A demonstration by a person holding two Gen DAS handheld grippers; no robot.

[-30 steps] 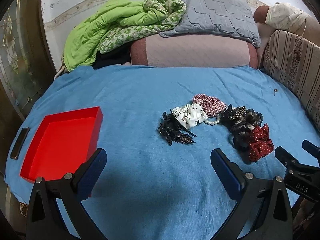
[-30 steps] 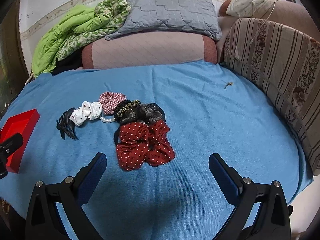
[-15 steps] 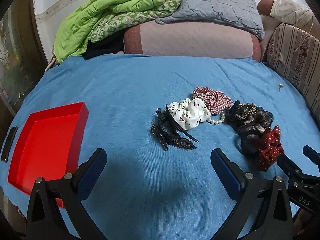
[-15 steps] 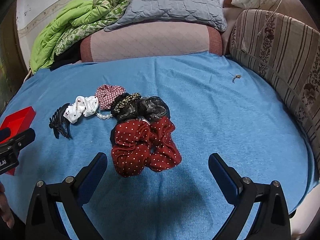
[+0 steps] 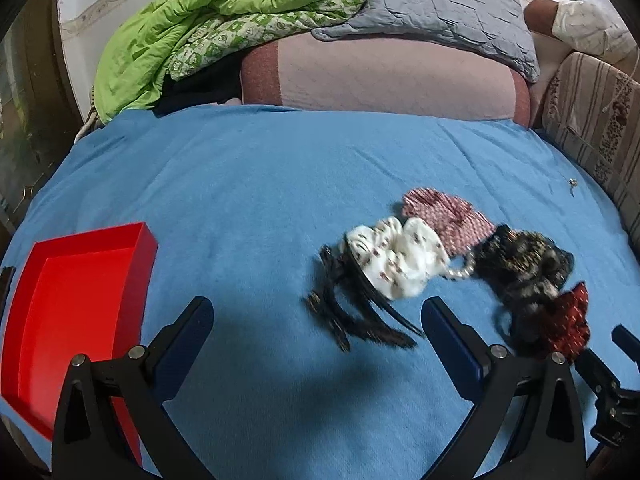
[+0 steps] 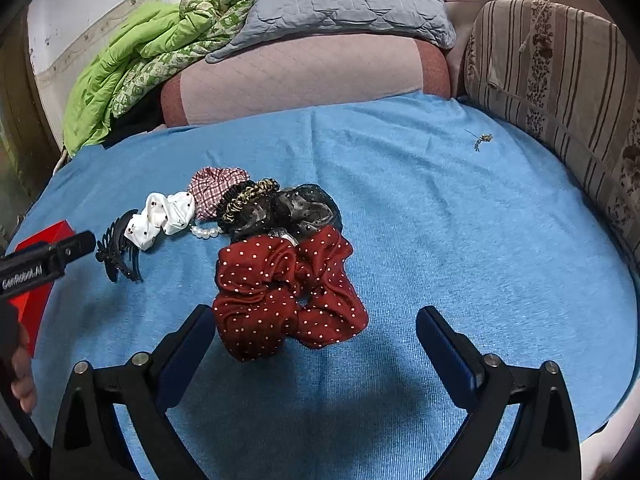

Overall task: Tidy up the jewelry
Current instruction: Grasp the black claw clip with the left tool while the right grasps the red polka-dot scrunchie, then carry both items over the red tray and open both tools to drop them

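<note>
Both hand-held grippers, left (image 5: 316, 320) and right (image 6: 316, 322), are spread wide and hold nothing; the red scrunchie (image 6: 286, 292) lies on the bed (image 6: 460, 240) at the right one's 12 o'clock, red tray (image 5: 76, 304) at left's 9 o'clock

soft even daylight; left wrist view motion-blurred, right wrist view sharp; fisheye bends edges, dark vignetted corners

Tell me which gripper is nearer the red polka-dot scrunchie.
Right. The right gripper is open just before the red scrunchie, which lies by its left finger. The left gripper is open further left, nearer the black clip.
</note>
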